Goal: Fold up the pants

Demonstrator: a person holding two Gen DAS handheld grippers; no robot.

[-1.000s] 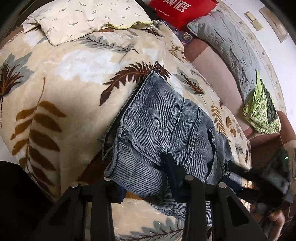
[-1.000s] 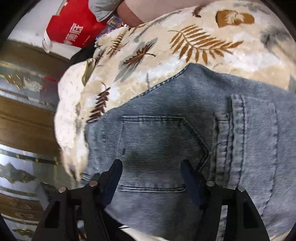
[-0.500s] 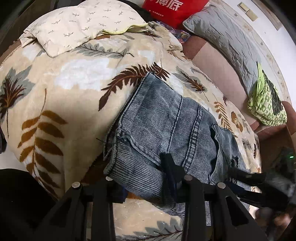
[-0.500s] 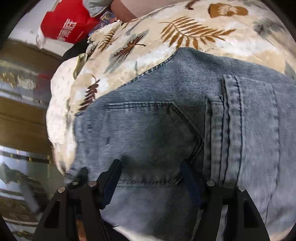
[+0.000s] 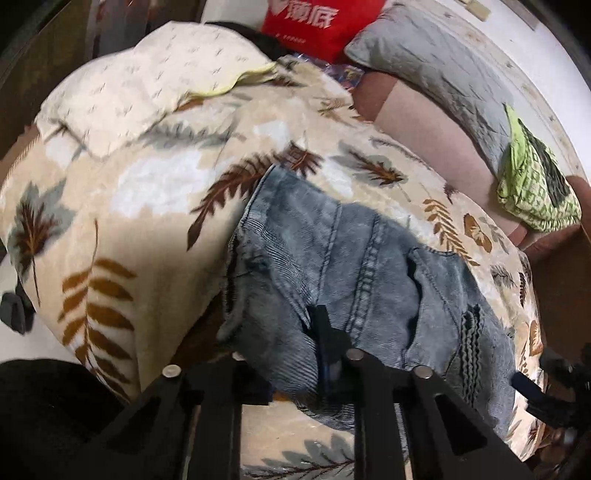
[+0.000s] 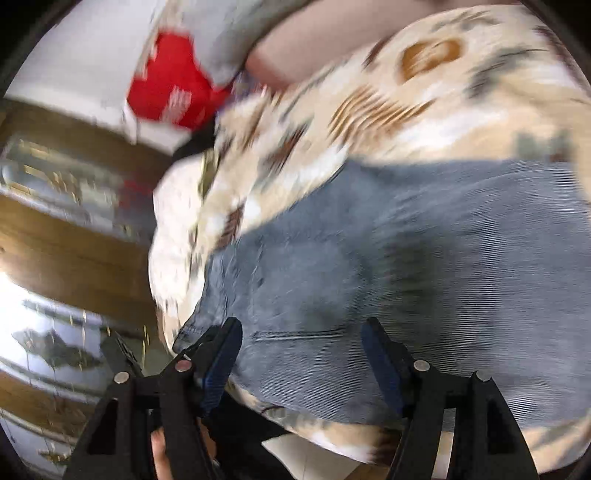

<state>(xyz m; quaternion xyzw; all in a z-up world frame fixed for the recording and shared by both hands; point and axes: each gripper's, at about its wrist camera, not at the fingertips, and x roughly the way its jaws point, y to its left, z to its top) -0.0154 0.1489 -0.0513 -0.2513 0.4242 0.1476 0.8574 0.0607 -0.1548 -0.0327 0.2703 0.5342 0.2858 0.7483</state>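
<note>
Grey-blue denim pants (image 5: 354, 266) lie folded on a leaf-patterned blanket (image 5: 140, 206). My left gripper (image 5: 284, 343) stands at the pants' near edge with denim bunched between its fingers; the left finger is hidden under the cloth and the right finger (image 5: 325, 332) presses on top. In the right wrist view the pants (image 6: 424, 258) fill the middle, blurred by motion. My right gripper (image 6: 301, 339) is open above the denim near its edge, with nothing between the fingers. The right gripper also shows at the lower right of the left wrist view (image 5: 546, 387).
A cream pillow (image 5: 147, 85), a red bag (image 5: 306, 22), a grey quilted cushion (image 5: 443, 62) and a green patterned cloth (image 5: 532, 188) lie at the back. The blanket's edge drops off at the left. A wooden cabinet (image 6: 66, 229) stands beyond the bed.
The right gripper has pulled back and swung quickly, so its view is blurred and the pants sit farther off. The left gripper has shifted slightly, still on the bunched denim edge.
</note>
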